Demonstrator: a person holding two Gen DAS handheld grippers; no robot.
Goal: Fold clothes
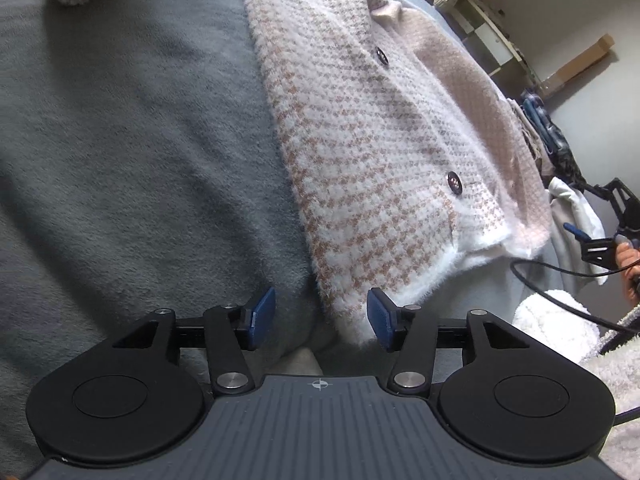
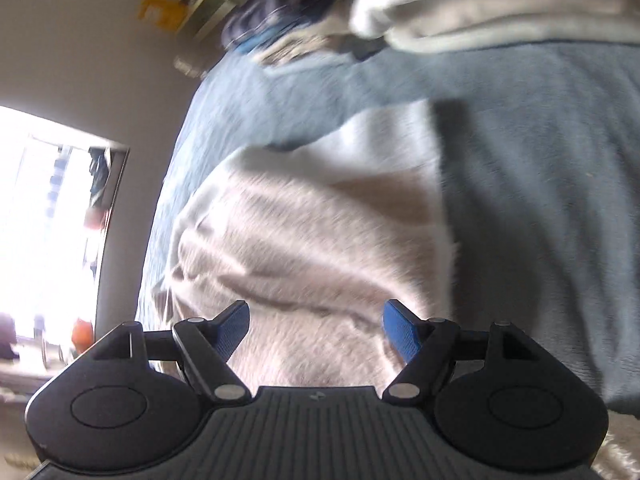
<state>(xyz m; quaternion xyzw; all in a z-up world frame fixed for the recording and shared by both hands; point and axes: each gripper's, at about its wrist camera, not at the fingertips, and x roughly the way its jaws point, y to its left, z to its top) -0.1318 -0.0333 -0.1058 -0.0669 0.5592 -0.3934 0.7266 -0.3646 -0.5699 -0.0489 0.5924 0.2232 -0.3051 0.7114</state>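
Left wrist view: my left gripper (image 1: pixel 322 316) hangs above the grey blanket (image 1: pixel 132 152), jaws apart at a middling width, nothing between the blue pads (image 1: pixel 264 312). The near fuzzy hem of the houndstooth cardigan (image 1: pixel 372 152) lies just ahead of the right-hand pad, apart from it as far as I can tell. The cardigan lies flat on the blanket, running from the near hem up and away toward the top of the view. Two dark buttons (image 1: pixel 454 183) show along its front edge. A plain beige panel of the same garment lies along its right side. Far right, my right gripper (image 1: pixel 600 236) shows small at the edge, a hand (image 1: pixel 628 256) on it, a black cable (image 1: pixel 560 304) looping below. White fleecy cloth (image 1: pixel 556 328) sits near that corner. A pile of dark and plaid clothes (image 1: pixel 548 132) lies beyond the cardigan's right side.

Right wrist view: heavily blurred. My right gripper (image 2: pixel 316 330) stands wide, nothing gripped. Under it a pale beige-white garment (image 2: pixel 304 232) on the blanket (image 2: pixel 540 208); which garment, I cannot tell. A bright window (image 2: pixel 52 220) at left. Pale folded cloth (image 2: pixel 480 12) at top.
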